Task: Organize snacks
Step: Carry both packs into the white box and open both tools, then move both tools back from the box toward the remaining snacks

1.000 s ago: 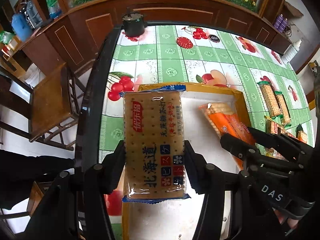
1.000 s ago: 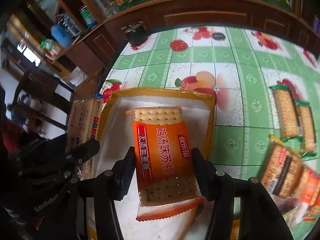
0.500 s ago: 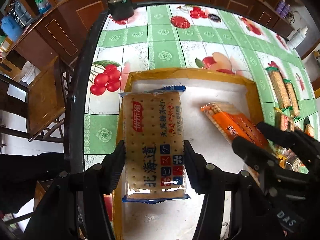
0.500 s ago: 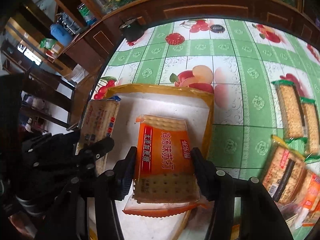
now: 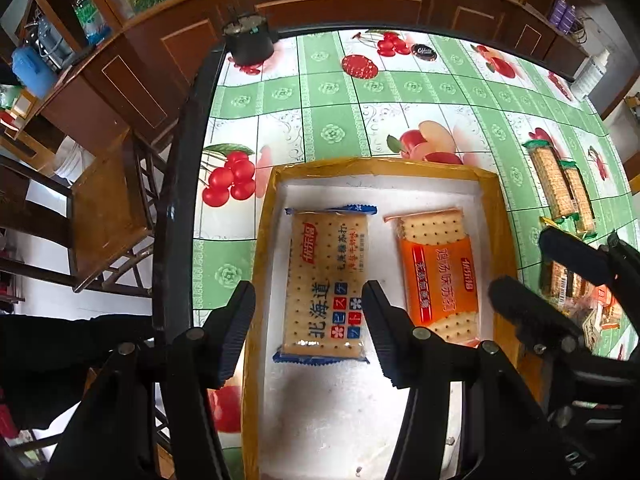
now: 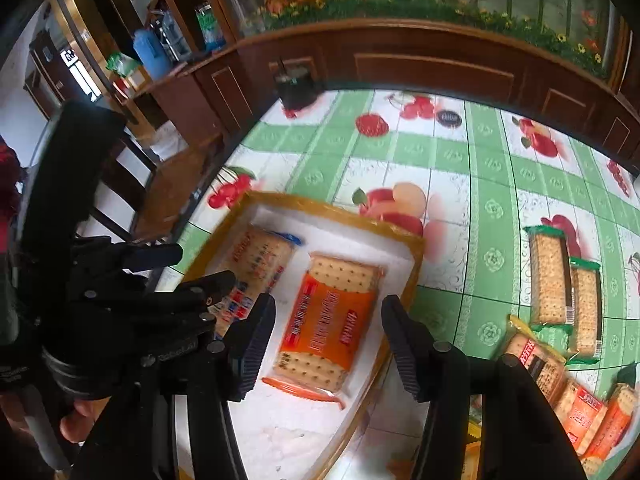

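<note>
A blue-trimmed cracker pack (image 5: 326, 288) and an orange cracker pack (image 5: 438, 276) lie flat side by side in a yellow-rimmed tray (image 5: 384, 170) with a white floor. My left gripper (image 5: 308, 336) is open and empty, raised above the blue pack. My right gripper (image 6: 326, 348) is open and empty above the orange pack (image 6: 330, 324); the blue pack (image 6: 258, 262) and the tray (image 6: 344, 208) show in this view too. The right gripper also shows at the right in the left wrist view (image 5: 552, 280).
Two green-ended cracker packs (image 6: 564, 284) and several orange ones (image 6: 576, 400) lie on the fruit-print tablecloth right of the tray. A black pot (image 5: 250, 42) stands at the table's far edge. A wooden chair (image 5: 108, 216) is left of the table.
Both grippers have opened and let go of their packs, which now lie flat in the tray. Both grippers have drawn back and up.
</note>
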